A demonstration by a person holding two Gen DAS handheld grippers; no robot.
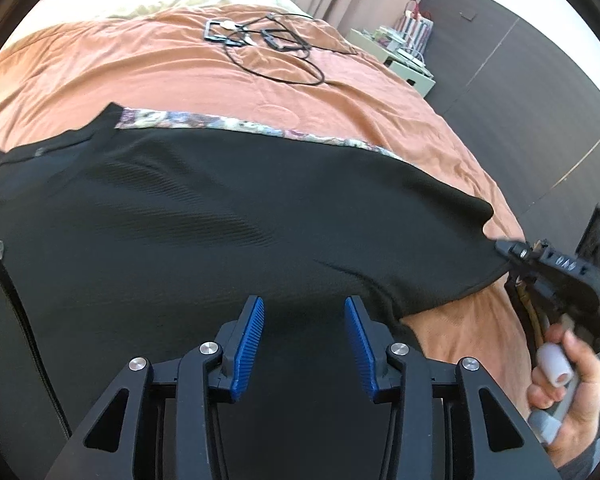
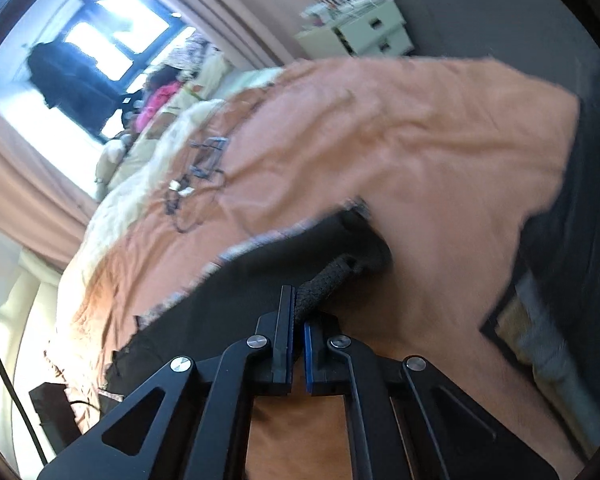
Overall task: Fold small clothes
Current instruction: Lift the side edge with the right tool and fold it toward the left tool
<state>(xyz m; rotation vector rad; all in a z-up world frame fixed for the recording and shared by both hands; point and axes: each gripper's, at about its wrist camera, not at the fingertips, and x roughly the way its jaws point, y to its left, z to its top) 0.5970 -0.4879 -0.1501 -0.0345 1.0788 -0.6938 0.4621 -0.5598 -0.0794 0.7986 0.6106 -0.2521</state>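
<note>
Orange bedspread [image 1: 148,68]: left hand-held gripper [image 1: 304,340] gapes over black garment [image 1: 220,208]; right hand-held gripper [image 2: 298,320] pinches its hem.

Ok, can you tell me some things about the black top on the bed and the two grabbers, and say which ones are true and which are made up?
1. The black garment lies spread on an orange bed cover. True.
2. The right gripper is open and holds nothing. False: its jaws are shut on an edge of the black garment.
3. The left gripper is over the garment with its blue pads apart. True.
4. The black cables lie on top of the garment. False: they lie further up the bed cover, apart from it.
5. The floor beside the bed is white. False: the floor is dark grey.
</note>
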